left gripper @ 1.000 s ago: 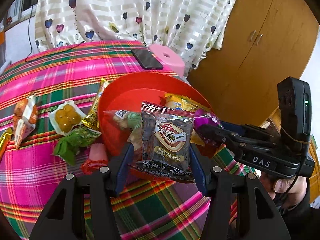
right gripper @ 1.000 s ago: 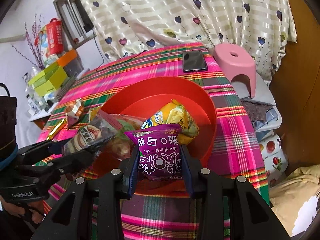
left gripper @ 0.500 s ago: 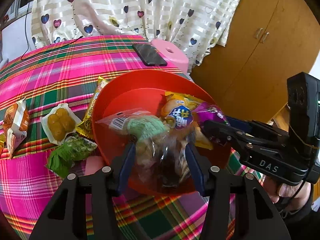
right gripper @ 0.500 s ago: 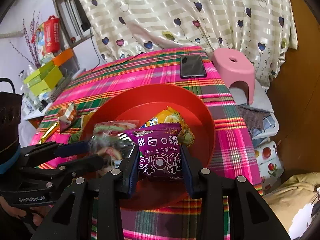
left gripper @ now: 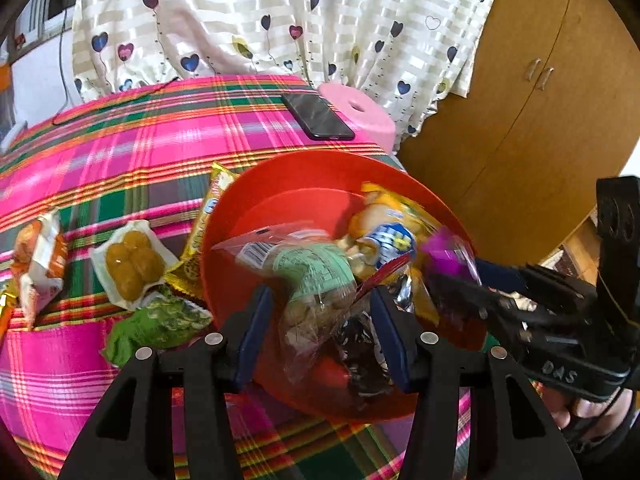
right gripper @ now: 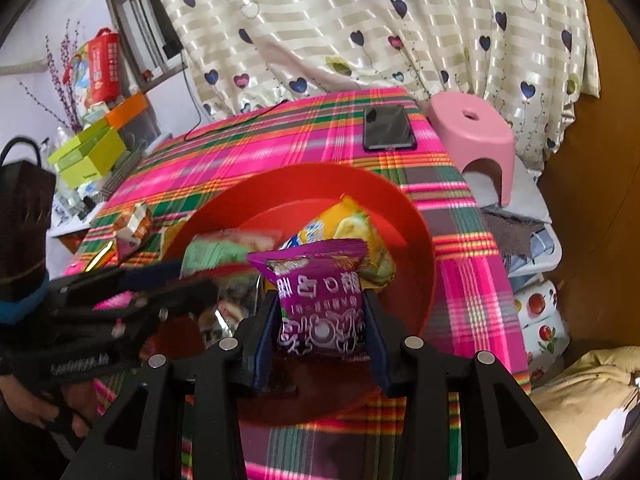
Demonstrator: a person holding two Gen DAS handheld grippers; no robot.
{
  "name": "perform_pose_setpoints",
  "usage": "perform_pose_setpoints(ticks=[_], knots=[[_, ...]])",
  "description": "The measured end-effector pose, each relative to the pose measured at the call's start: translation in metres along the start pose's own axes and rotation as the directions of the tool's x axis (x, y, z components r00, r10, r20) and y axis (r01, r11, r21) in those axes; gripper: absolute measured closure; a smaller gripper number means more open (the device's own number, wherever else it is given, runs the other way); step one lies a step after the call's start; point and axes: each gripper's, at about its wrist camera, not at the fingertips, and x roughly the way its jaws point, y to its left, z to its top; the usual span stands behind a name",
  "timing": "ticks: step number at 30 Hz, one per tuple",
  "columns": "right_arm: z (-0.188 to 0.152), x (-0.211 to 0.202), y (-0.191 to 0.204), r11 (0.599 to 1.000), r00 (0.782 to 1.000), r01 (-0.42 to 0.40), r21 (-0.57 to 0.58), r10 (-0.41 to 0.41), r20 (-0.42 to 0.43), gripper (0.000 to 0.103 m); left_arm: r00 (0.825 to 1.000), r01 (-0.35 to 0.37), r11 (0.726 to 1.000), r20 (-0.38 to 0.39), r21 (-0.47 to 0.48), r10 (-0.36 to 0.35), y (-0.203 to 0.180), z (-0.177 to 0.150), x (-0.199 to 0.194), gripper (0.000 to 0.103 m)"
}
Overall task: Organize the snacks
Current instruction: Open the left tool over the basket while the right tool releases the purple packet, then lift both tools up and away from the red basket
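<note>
A red bowl (left gripper: 304,160) (right gripper: 400,208) on the plaid cloth holds a clear bag with a green label (left gripper: 316,276), a yellow packet (left gripper: 384,216) and a dark packet (left gripper: 360,352). My left gripper (left gripper: 320,320) (right gripper: 192,280) hangs open over the bowl's near side, with nothing between its fingers; the dark packet lies in the bowl beneath them. My right gripper (right gripper: 322,304) (left gripper: 460,276) is over the bowl's right side. Its jaws are opening, and a purple packet (right gripper: 322,300) (left gripper: 442,256) stands upright, loose between them.
Loose snacks lie left of the bowl: a pack of round yellow pastries (left gripper: 130,264), a green packet (left gripper: 160,320), an orange-and-white packet (left gripper: 40,256) and a gold wrapper (left gripper: 204,224). A phone (left gripper: 316,116) lies at the far edge, a pink stool (left gripper: 360,112) behind it, a wooden cupboard (left gripper: 520,120) on the right.
My left gripper let go of the dark packet, which dropped into the bowl, and moved forward over the bowl. The right jaws have widened slightly around the purple packet.
</note>
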Motion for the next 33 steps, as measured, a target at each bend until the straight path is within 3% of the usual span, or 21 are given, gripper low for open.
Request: perform_pose_setpoints(ticks=[3, 15, 33], knots=[[-0.007, -0.004, 0.002, 1.0, 1.0, 0.008, 0.0, -0.008, -0.009, 0.055, 1.0, 0.003, 1.0, 0.014, -0.002, -0.003, -0.001, -0.002, -0.01, 0.05], [-0.02, -0.037, 0.024, 0.999, 0.999, -0.026, -0.026, 0.027, 0.046, 0.054, 0.997, 0.047, 0.998, 0.065, -0.04, -0.044, 0.007, -0.025, -0.052, 0.05], [-0.042, -0.051, 0.074, 0.987, 0.991, -0.123, -0.101, 0.127, 0.035, 0.054, 0.997, -0.009, 0.987, 0.079, -0.159, 0.022, 0.045, -0.068, -0.088, 0.05]])
